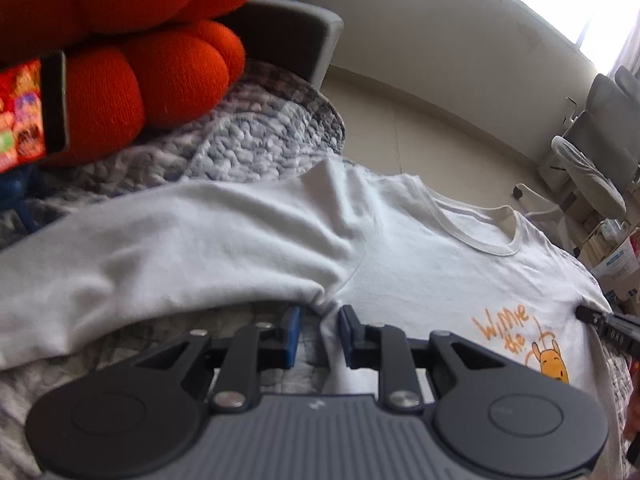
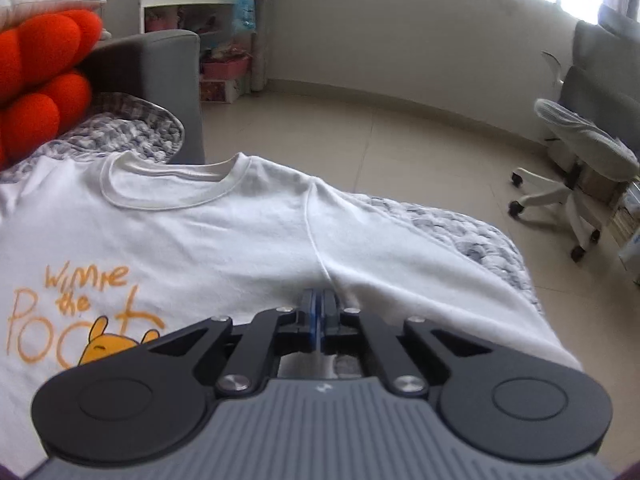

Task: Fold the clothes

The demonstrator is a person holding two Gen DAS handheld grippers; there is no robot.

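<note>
A white T-shirt (image 1: 420,248) (image 2: 224,240) with an orange bear print lies front up on a grey-and-white quilted cover (image 1: 256,148) (image 2: 472,232). My left gripper (image 1: 319,330) is open, its blue pads (image 1: 290,334) on either side of the shirt's armpit fold, where one sleeve (image 1: 160,248) meets the body. My right gripper (image 2: 320,306) is shut at the other armpit, with the seam and cloth of that sleeve (image 2: 420,280) pinched at its tip. The dark tip of the right gripper (image 1: 588,314) also shows at the shirt's edge in the left wrist view.
A knobbly orange cushion (image 1: 132,40) (image 2: 40,80) sits close on the left, with a phone (image 1: 28,112) showing a colourful screen beside it. A grey armrest (image 2: 160,76) stands behind the collar. A white wheeled chair (image 2: 576,156) is on the tiled floor (image 2: 380,140) to the right.
</note>
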